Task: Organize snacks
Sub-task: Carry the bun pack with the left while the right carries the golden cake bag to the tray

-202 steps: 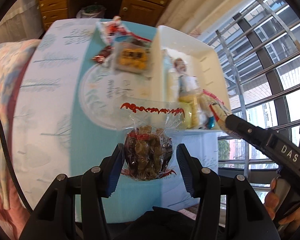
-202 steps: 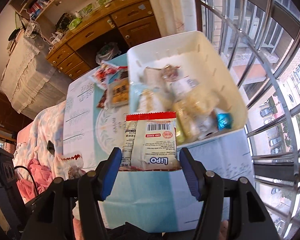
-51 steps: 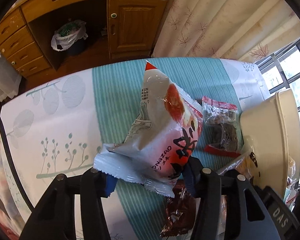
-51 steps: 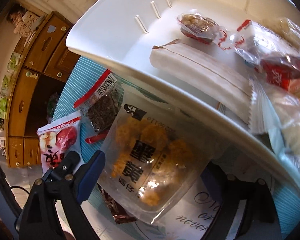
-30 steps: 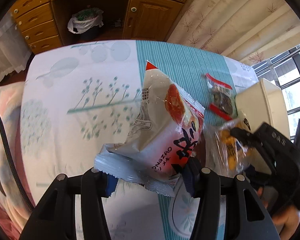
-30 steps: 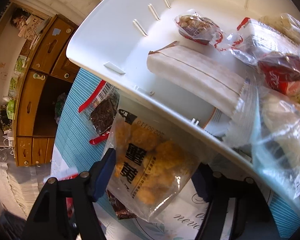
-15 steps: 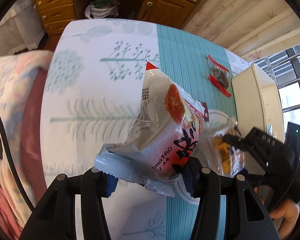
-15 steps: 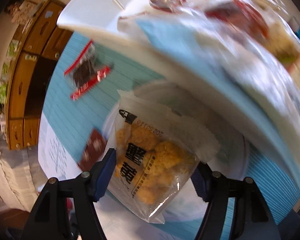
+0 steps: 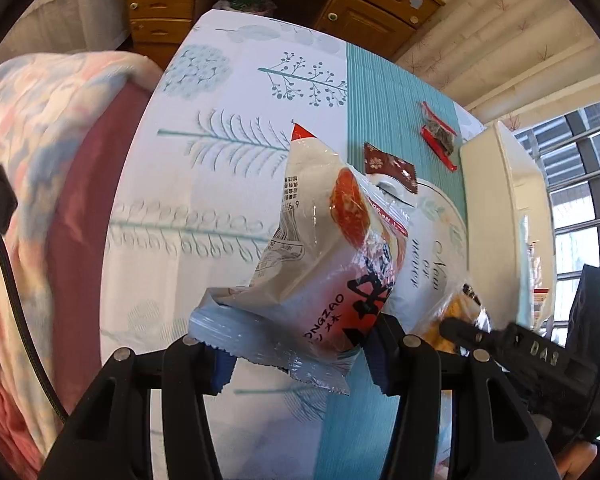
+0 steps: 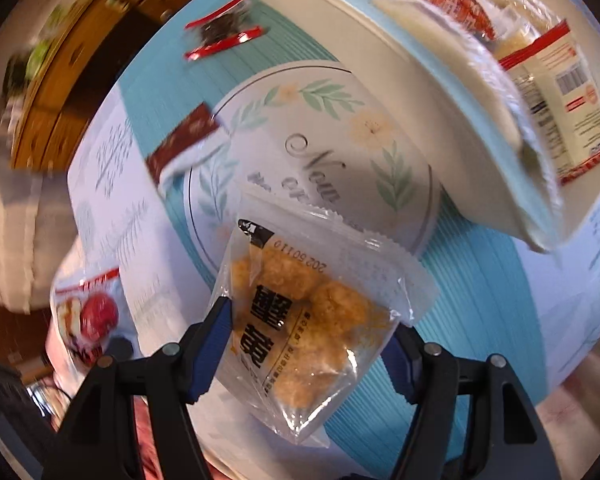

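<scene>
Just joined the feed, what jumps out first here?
Each gripper is clamped on a snack: the left gripper holds a white bag with red fruit print, the right gripper a clear packet of golden puffs, both above the teal cloth. To the right sits a white bin already filled with snacks; two small packets remain on the cloth.

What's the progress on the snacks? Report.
Done: several packets already lie in the white bin. In hand: the left gripper holds a white and red bag, the right gripper a clear bag of golden balls. Left: a brown packet and a red-edged packet on the tablecloth.
</scene>
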Demonstrator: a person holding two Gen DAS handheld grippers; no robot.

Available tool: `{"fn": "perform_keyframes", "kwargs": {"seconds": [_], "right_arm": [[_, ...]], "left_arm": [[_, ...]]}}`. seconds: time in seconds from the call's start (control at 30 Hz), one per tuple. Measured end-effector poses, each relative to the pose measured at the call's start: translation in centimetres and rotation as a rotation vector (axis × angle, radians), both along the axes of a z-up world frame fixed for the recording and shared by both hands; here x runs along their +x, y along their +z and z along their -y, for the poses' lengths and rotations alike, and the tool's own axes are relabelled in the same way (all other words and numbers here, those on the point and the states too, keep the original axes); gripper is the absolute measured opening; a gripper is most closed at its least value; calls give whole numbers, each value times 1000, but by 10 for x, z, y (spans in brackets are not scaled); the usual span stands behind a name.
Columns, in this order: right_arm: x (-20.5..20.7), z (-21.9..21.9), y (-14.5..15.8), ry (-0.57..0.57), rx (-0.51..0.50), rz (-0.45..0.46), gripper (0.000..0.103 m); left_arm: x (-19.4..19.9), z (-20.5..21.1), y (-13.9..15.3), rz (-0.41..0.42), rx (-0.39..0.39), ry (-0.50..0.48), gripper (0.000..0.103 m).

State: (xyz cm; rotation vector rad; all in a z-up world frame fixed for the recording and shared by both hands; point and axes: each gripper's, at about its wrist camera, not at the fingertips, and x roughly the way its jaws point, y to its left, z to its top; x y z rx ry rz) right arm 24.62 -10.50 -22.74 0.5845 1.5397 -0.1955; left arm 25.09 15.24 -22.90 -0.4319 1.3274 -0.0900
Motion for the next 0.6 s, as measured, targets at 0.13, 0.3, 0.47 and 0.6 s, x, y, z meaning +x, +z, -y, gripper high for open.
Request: {"fn": "perform_keyframes", "kwargs": {"seconds": [0.13, 0.3, 0.47, 0.6], "right_arm": [[-14, 0, 17, 106, 4, 5, 70], [-25, -2, 36, 254, 24, 43, 70], [-27, 2, 58, 374, 10, 126, 70], [-24, 19, 77, 446, 10, 210, 70]], "left_arm": [[-16, 14, 15, 36, -39, 8, 52], [-35, 40, 39, 130, -98, 38, 52], [-49, 64, 63, 212, -146, 84, 52], [-52, 87, 72, 246, -194, 113, 52]]}}
